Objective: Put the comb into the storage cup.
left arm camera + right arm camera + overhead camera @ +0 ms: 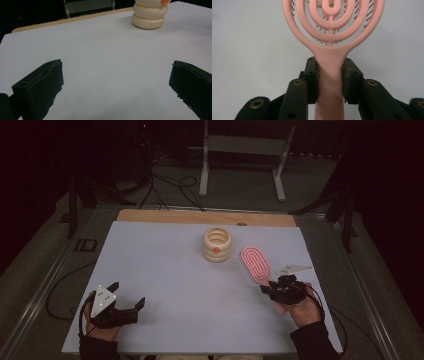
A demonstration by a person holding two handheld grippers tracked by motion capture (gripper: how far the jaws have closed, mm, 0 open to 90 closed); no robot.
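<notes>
right gripper [329, 82] pinches the pink brush [255, 263] by its handle, near the table's [165, 285] right edge | long axis runs from that gripper toward the far edge, head slanted at the cream ribbed holder [217, 244] mid-table | left gripper [127, 296] spread wide, holding nothing, near-left corner, well apart from both

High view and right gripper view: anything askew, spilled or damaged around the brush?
Nothing stands out. The pink hairbrush sits centred and straight in the right gripper, clamped by its handle, with no broken ribs visible. The cream ringed container stands upright on the table, nothing spilled. The left gripper is open and empty.
</notes>
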